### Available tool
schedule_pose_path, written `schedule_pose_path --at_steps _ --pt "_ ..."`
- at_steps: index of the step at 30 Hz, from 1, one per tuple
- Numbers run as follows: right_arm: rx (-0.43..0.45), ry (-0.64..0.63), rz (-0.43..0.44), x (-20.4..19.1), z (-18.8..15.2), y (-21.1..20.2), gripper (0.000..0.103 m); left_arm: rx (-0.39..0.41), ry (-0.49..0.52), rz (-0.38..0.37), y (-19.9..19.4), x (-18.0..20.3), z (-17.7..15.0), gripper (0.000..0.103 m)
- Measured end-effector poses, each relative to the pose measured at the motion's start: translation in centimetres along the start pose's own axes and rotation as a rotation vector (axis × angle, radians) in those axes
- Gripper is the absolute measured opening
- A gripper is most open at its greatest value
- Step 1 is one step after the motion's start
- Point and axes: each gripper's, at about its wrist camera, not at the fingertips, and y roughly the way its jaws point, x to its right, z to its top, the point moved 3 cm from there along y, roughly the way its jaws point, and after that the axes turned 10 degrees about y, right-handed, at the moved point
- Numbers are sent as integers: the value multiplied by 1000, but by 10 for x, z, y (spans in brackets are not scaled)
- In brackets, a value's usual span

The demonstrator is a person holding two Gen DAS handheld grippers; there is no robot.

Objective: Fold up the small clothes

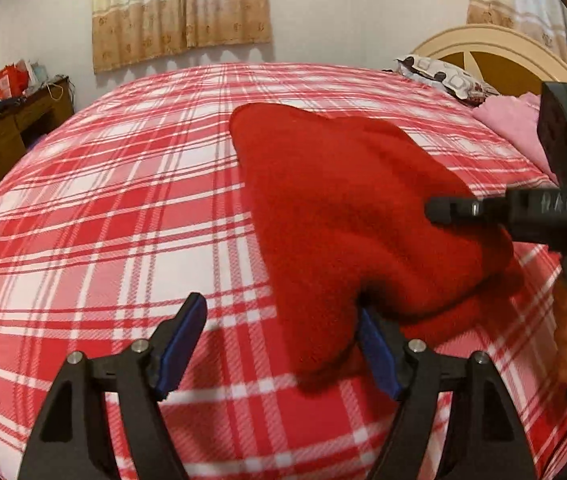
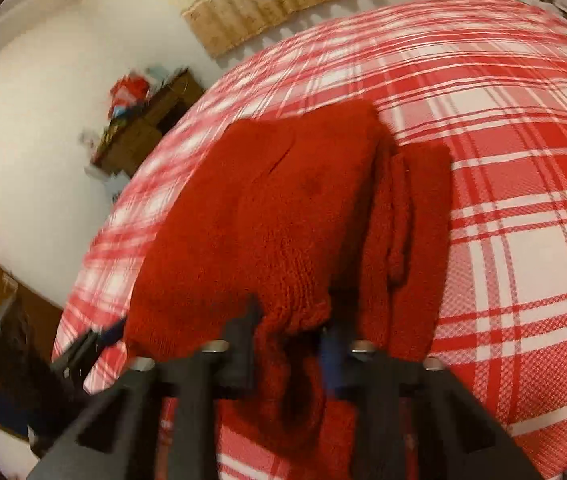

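A red knitted garment lies folded over on the red-and-white plaid bed. My left gripper is open just at its near corner; the left finger stands over bare sheet and the right finger touches the garment's edge. My right gripper is shut on a bunched edge of the garment and holds it lifted. It also shows in the left wrist view over the garment's right side, with the hand below it.
A pink cloth and a patterned pillow lie by the headboard at the far right. A cluttered wooden desk stands left of the bed. A curtain hangs on the far wall.
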Motion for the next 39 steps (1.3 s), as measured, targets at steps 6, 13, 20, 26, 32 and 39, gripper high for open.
schedule_pose_path --at_steps 6,13,20,26,32,39 --pt "92 -3 -38 10 1 -42 8 48 67 -36 -8 17 12 73" --pt "44 7 -69 28 -19 -28 8 24 101 -81 -18 24 -1 72" --pt "-27 -92 -115 15 -36 -30 8 47 -25 -156 -41 -7 -11 72" --pt "-34 -146 -176 16 -42 -32 7 115 -70 -124 -46 -28 24 72" --pt "8 -124 -90 12 -34 -61 8 45 -58 -88 -4 -29 32 72" --pt "204 -83 -73 -8 36 -74 8 0 -11 -96 13 -2 14 73"
